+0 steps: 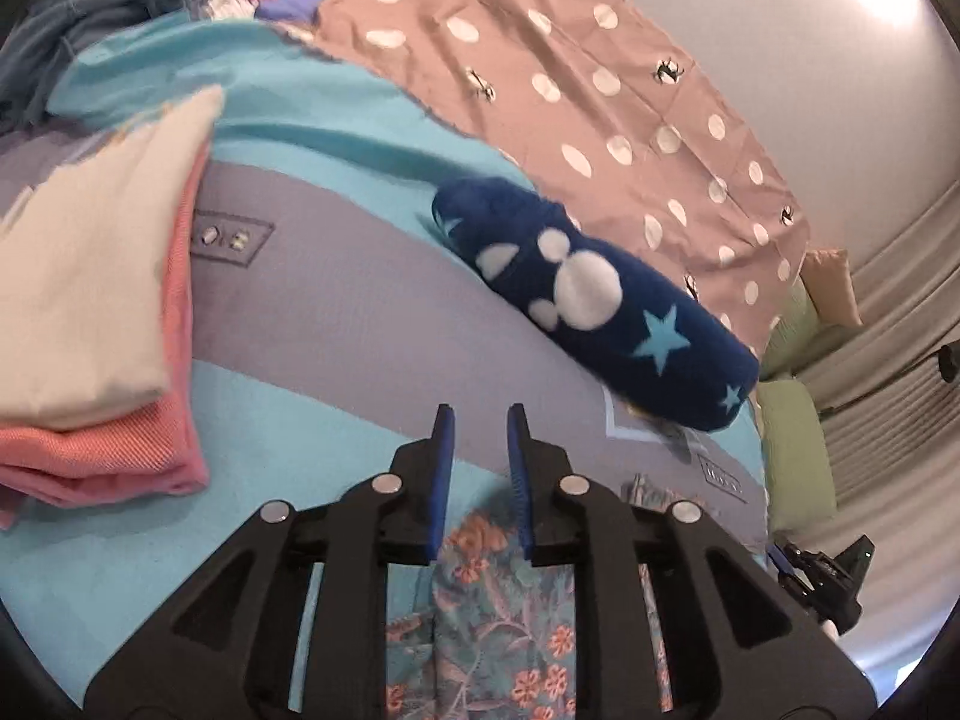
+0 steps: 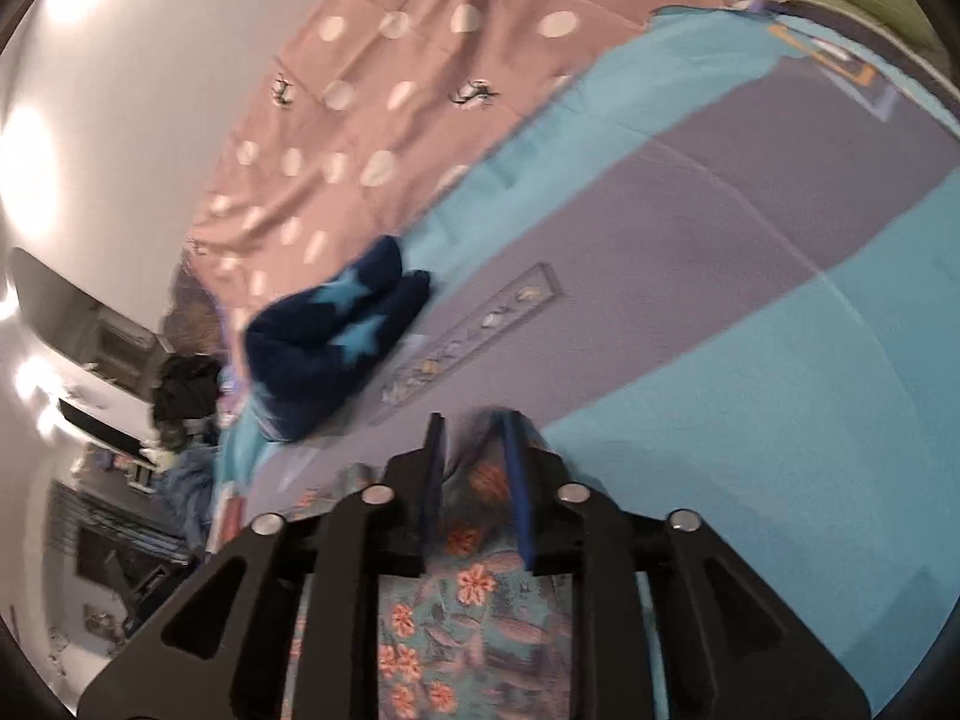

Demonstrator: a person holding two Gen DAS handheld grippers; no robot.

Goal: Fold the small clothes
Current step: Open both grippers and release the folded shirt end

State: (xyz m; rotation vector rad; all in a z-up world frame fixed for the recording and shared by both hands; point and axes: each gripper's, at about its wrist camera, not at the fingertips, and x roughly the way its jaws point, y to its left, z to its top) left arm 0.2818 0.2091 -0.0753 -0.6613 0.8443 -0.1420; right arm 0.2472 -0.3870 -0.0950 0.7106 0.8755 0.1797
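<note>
Left claw: our left claw (image 1: 480, 420) stands with its jaws a little apart and nothing pinched between the tips we can see.
Right claw: our right claw (image 2: 471, 429) is likewise parted; flowered cloth shows between the blue fingers, but whether the pads press it we cannot tell.
Flowered garment: the flowered garment (image 1: 480, 600) lies under and behind both claws, on the blue bedspread (image 1: 336, 312).
Blue roll: the dark blue starred roll (image 1: 594, 300) lies ahead and right of the left claw, well apart.
Long axis: the roll runs slantwise, its near end toward the bed's edge.
Nearer hand: we judge the left slightly nearer the roll.
Folded pile: cream and pink folded clothes (image 1: 90, 324) sit left of the roll.
Open room: bare bedspread lies between roll and pile.
Edge: the dotted sheet (image 1: 540, 72) lies just beyond the roll.
</note>
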